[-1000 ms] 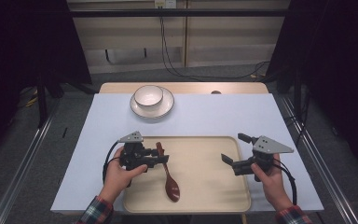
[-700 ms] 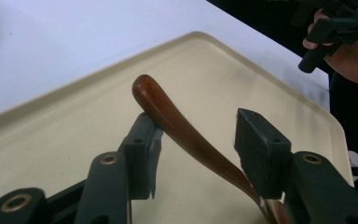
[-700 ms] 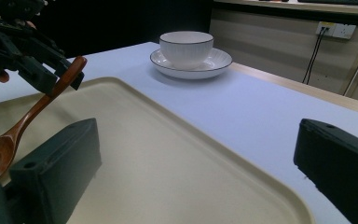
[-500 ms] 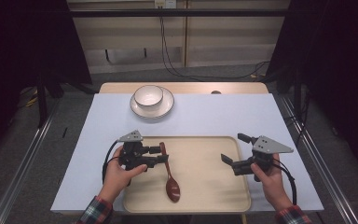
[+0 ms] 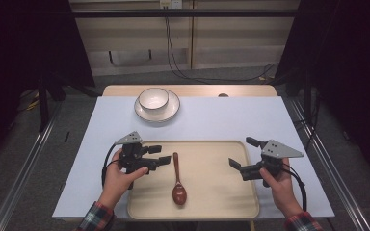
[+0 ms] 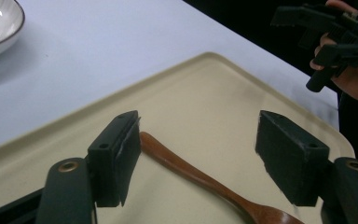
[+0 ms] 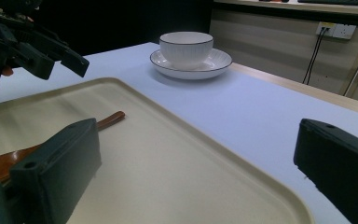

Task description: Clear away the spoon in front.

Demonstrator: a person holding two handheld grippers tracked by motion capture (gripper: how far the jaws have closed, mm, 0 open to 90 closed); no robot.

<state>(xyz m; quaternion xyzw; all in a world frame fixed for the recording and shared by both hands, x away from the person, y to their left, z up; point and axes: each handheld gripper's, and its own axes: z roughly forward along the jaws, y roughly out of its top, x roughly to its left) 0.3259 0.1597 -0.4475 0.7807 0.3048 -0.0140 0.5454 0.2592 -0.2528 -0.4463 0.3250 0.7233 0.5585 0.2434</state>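
Note:
A brown wooden spoon (image 5: 178, 180) lies on the beige tray (image 5: 217, 192), handle pointing away from the person. My left gripper (image 5: 160, 155) is open at the tray's left edge, jaws pointing right at the handle tip. In the left gripper view the spoon (image 6: 200, 179) lies between the spread jaws of the left gripper (image 6: 200, 135), with its tip close to the left jaw. My right gripper (image 5: 243, 153) hangs open over the tray's right edge with nothing in it. From the right gripper (image 7: 200, 154) I see the spoon (image 7: 107, 120) and the left gripper (image 7: 32, 51) beyond.
A white bowl (image 5: 153, 98) stands on a white saucer (image 5: 171, 111) at the back of the pale blue table top (image 5: 231, 120); they show as bowl (image 7: 185, 46) and saucer (image 7: 193, 64) in the right gripper view. Floor rails run along both sides of the table.
The spoon's handle now lies a little farther right and straighter on the tray, just off the left gripper's jaw tips. The right gripper has hardly moved.

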